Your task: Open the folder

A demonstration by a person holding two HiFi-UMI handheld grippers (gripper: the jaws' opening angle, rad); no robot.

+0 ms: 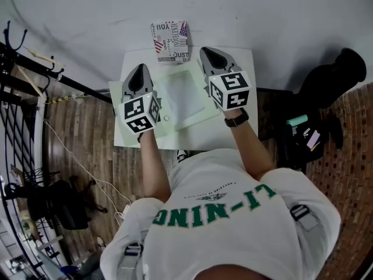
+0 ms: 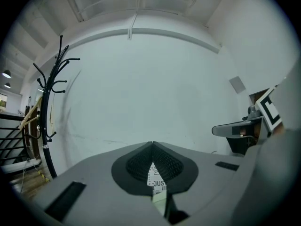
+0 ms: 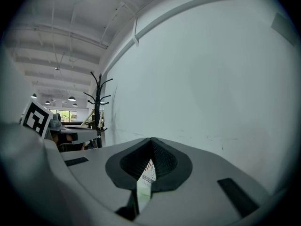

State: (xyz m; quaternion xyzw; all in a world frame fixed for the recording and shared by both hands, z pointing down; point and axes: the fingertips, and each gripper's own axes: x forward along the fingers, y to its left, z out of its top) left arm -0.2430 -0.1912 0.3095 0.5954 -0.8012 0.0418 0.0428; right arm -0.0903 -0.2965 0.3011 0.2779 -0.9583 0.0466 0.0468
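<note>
A pale green translucent folder [image 1: 183, 98] lies flat and closed on the small white table [image 1: 233, 136], a round snap near its front left corner. Both grippers hover level above it and point at the wall. My left gripper [image 1: 141, 69] is over the folder's left edge, and my right gripper [image 1: 205, 52] is over its right far corner. Each is shut with nothing in it: in the left gripper view the tips [image 2: 153, 143] meet, and in the right gripper view the tips [image 3: 152, 139] meet too. A strip of folder [image 2: 160, 197] [image 3: 143, 192] shows below the jaws.
A box printed with words [image 1: 171, 41] [image 2: 157, 182] [image 3: 148, 171] stands at the table's far edge against the white wall. A black coat rack [image 1: 17, 39] [image 2: 51, 93] is to the left, and a black bag [image 1: 326, 80] and a chair to the right.
</note>
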